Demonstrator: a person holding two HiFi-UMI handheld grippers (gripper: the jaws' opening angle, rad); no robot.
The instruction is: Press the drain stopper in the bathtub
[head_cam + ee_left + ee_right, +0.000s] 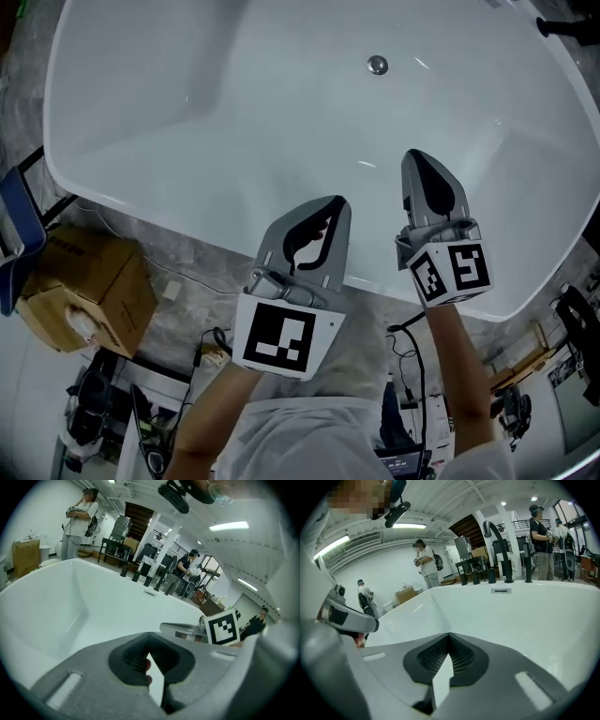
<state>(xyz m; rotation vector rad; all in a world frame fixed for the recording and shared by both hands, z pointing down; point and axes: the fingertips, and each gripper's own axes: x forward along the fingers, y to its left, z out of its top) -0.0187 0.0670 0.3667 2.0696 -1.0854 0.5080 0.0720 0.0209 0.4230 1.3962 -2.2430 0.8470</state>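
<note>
The round chrome drain stopper (377, 65) sits in the floor of the white bathtub (187, 112), toward its far end. My left gripper (334, 203) is shut and empty, its tip just over the tub's near rim. My right gripper (417, 156) is also shut and empty, reaching further over the tub and well short of the stopper. In the left gripper view the jaws (149, 637) meet at the tip, with the right gripper's marker cube (221, 627) beside them. The right gripper view shows its jaws (449, 637) closed over the tub; the stopper is hidden there.
A black faucet (496, 543) and an overflow slot (501, 590) stand at the tub's far end. A cardboard box (89, 286) and a blue chair (17, 220) are on the floor at left. Cables and gear lie by the near rim. People stand in the room behind.
</note>
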